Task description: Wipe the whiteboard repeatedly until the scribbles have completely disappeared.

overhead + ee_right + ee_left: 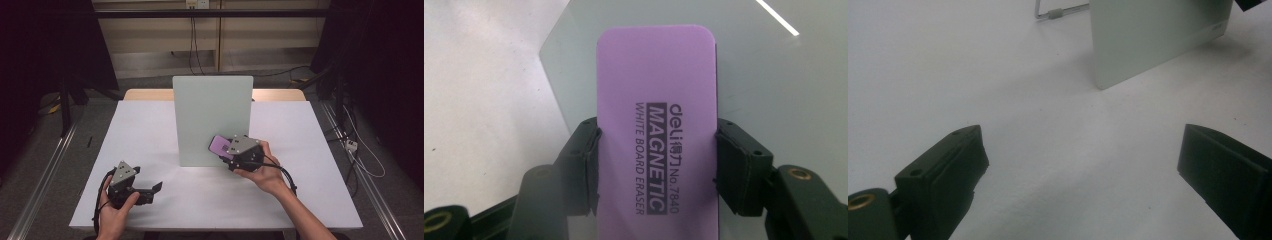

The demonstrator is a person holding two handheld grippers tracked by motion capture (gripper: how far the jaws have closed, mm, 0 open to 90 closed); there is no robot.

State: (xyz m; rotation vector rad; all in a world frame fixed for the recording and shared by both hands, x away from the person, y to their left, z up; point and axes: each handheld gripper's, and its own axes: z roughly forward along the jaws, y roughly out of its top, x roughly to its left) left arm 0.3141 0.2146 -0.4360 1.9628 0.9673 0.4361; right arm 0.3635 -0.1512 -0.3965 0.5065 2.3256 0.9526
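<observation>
A pale whiteboard [212,117] stands upright in the middle of the white table [150,130]. My right gripper [226,150] is shut on a purple magnetic whiteboard eraser [220,146], held against the board's lower right part. In the right gripper view the eraser [656,135] is clamped between both black pads [586,165], with the board [774,75] behind it. My left gripper [156,189] rests near the table's front left, open, with nothing between its fingers. In the left gripper view its jaws stand wide apart over bare table, and the board's lower corner [1148,45] is farther off.
The board leans on a thin wire stand [1058,12] behind it. Dark curtains and metal floor rails [45,170] flank the table. Cables [365,160] lie on the floor at the right. The table's front edge [200,227] runs just past my hands.
</observation>
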